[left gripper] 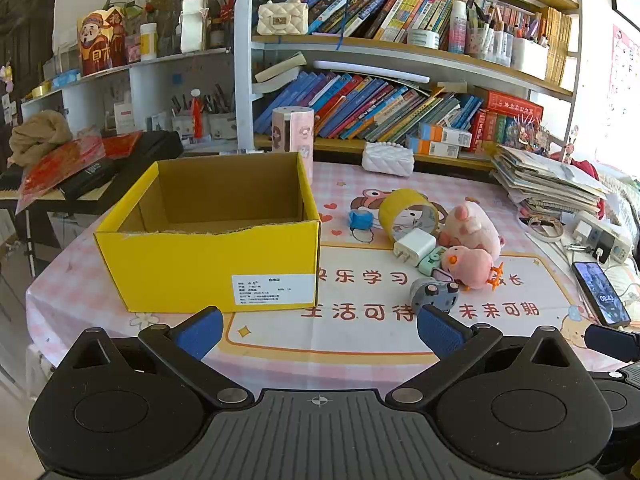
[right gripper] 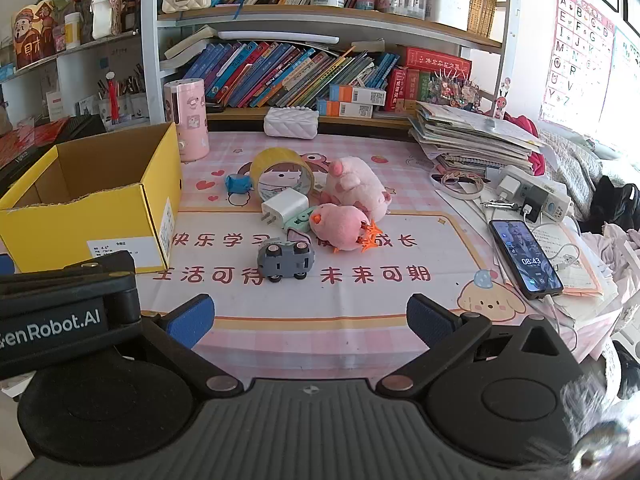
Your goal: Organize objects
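Nothing has been packed yet: the yellow box (left gripper: 208, 232) at the desk's left side is seen empty, all items left to move. Toy car (right gripper: 285, 263), charger (right gripper: 285, 205), tape roll (right gripper: 282, 172) and two pink plush toys (right gripper: 352, 200) are clustered mid-desk. The car's long axis runs left-right, parallel to the near edge. Left gripper (left gripper: 318, 330) and right gripper (right gripper: 310, 316) are held wide, empty.

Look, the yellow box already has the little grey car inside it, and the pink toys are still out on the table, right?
Not quite. The yellow box is empty; the left wrist view looks straight into it and shows only bare cardboard. The little grey car stands on the table in front of the pile, as the right wrist view shows. The pink toys are indeed still out on the table.
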`<state>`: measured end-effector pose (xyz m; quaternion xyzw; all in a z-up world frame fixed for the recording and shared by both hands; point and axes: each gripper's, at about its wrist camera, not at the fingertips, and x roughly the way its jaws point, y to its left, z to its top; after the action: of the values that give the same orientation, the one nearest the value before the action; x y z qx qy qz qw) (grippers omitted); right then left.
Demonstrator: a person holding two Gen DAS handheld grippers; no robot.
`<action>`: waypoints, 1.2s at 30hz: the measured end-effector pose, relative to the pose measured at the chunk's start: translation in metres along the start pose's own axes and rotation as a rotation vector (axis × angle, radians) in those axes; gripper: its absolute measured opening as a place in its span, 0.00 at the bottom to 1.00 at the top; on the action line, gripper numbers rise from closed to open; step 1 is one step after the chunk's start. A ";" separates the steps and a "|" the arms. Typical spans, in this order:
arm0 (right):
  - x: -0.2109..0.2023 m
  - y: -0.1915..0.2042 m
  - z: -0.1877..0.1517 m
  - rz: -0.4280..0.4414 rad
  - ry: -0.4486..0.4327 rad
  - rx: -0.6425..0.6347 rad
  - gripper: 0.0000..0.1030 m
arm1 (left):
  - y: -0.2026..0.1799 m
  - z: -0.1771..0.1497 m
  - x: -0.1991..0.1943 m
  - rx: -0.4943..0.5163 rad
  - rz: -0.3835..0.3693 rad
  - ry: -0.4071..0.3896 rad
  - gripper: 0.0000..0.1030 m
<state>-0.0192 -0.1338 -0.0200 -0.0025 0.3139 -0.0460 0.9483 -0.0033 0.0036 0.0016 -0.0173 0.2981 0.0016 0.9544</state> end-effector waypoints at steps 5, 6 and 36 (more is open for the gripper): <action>0.000 -0.002 0.000 0.002 0.001 -0.004 1.00 | -0.001 0.000 -0.001 -0.003 -0.004 0.001 1.00; 0.000 -0.001 0.000 0.002 0.001 -0.003 1.00 | -0.001 0.000 0.000 -0.003 -0.004 0.002 1.00; 0.005 -0.002 -0.001 0.006 0.015 -0.011 1.00 | 0.000 -0.002 0.006 -0.005 0.001 0.015 1.00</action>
<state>-0.0159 -0.1360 -0.0241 -0.0064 0.3213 -0.0416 0.9461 0.0008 0.0036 -0.0036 -0.0195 0.3051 0.0027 0.9521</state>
